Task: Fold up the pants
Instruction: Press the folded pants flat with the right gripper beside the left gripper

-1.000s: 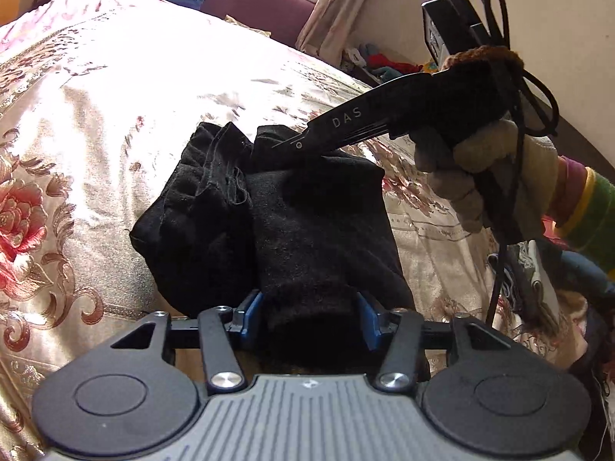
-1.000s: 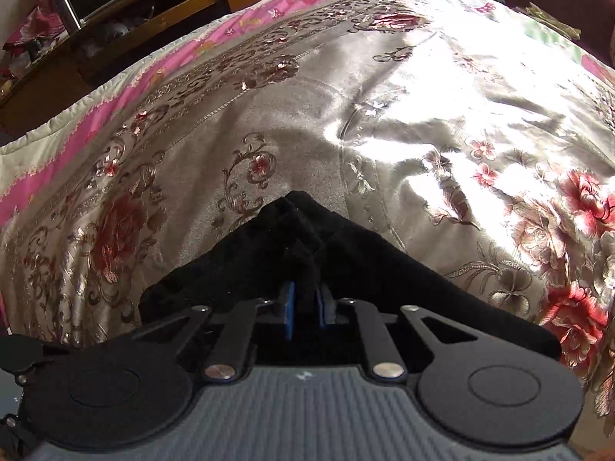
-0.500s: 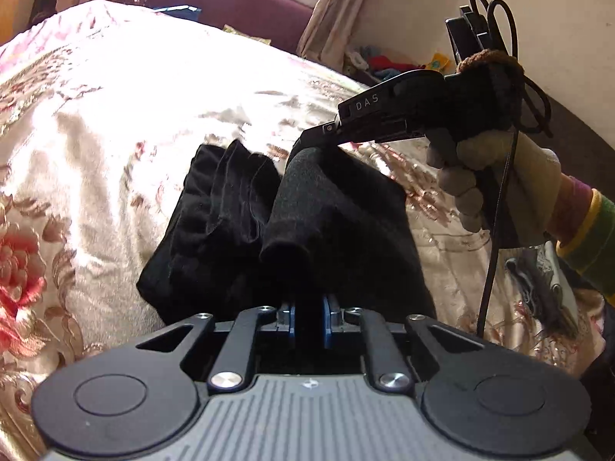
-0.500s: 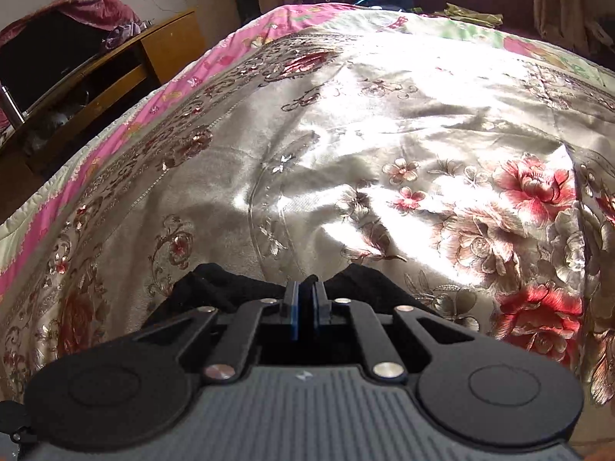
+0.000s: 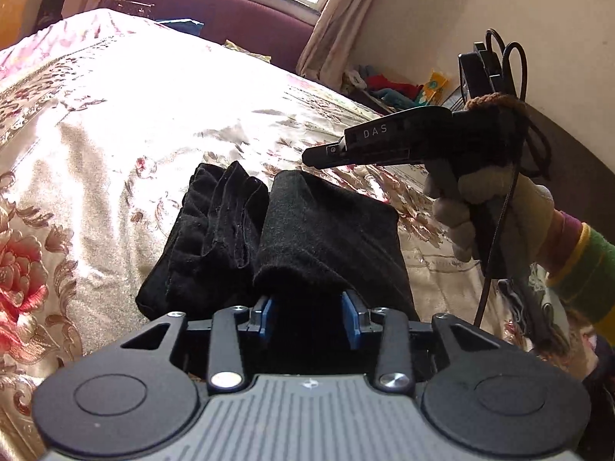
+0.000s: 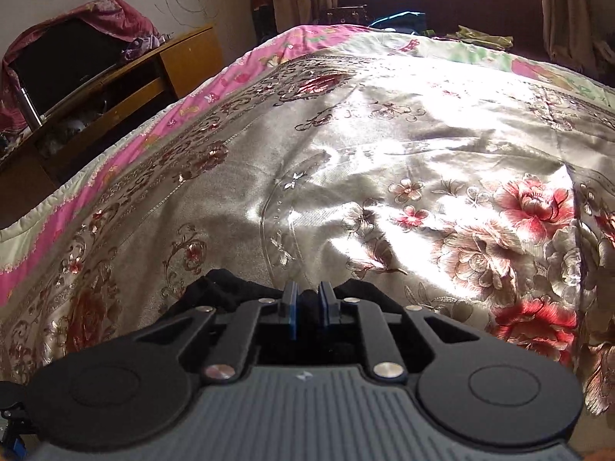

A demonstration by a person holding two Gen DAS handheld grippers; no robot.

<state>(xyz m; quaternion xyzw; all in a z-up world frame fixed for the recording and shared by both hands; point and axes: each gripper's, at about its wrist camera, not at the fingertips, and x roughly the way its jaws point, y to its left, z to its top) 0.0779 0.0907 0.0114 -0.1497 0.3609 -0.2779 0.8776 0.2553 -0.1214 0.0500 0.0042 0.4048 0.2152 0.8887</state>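
Note:
The black pants (image 5: pixel 300 238) lie folded in a thick bundle on the floral bedspread (image 5: pixel 115 123). My left gripper (image 5: pixel 309 317) is open, its blue pads on either side of the bundle's near edge. In the left wrist view my right gripper (image 5: pixel 311 157) hovers just above and clear of the far end of the pants, held by a gloved hand (image 5: pixel 488 199). In the right wrist view the right gripper (image 6: pixel 307 299) has its pads slightly apart, with only a strip of the black pants (image 6: pixel 230 292) showing under them.
A wooden cabinet (image 6: pixel 115 73) with a covered TV stands left of the bed. A dark red headboard (image 5: pixel 238 11) and curtains (image 5: pixel 330 27) are at the far end. Clutter (image 5: pixel 388 86) sits on the floor by the right wall.
My left gripper shut on the near edge of the pants, then opened again. My right gripper let go of the far end and lifted off it.

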